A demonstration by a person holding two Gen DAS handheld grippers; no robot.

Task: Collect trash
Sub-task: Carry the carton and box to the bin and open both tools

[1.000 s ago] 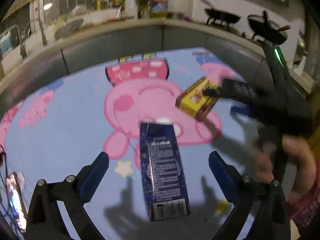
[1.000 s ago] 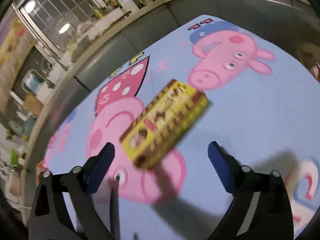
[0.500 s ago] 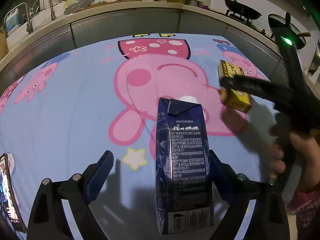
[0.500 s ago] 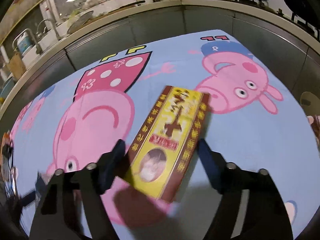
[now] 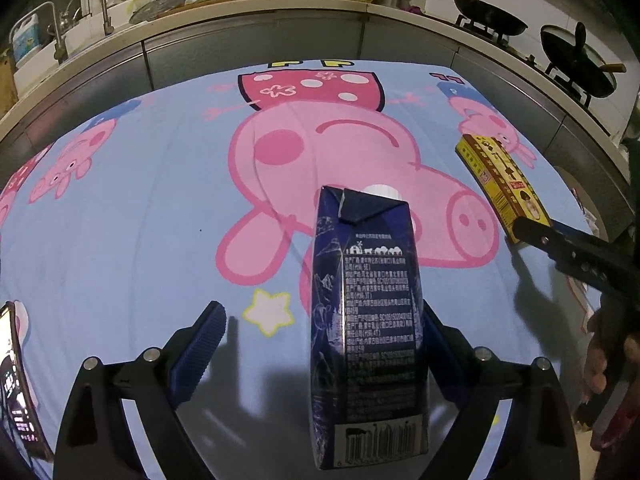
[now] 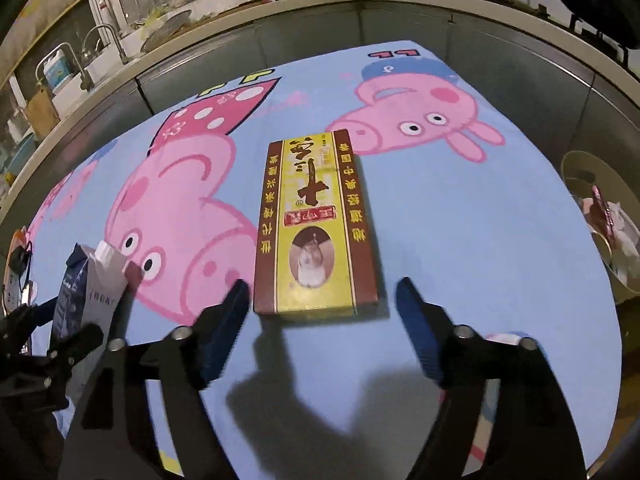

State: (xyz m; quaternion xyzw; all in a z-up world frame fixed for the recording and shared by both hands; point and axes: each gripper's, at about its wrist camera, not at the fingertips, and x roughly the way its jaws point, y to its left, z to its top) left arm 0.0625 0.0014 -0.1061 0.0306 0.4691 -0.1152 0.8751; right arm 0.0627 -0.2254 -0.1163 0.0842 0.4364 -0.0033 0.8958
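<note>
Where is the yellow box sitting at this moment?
In the right wrist view the yellow box lies flat on the cartoon-pig cloth, just ahead of the open right gripper, with the blue carton off to its left.

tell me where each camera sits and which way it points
Left wrist: on the left gripper, facing the kitchen counter over the blue carton lying between its fingers; the person's right hand shows.
Right wrist: on the right gripper, facing the yellow box.
Shared: both show carton, box and cartoon cloth.
</note>
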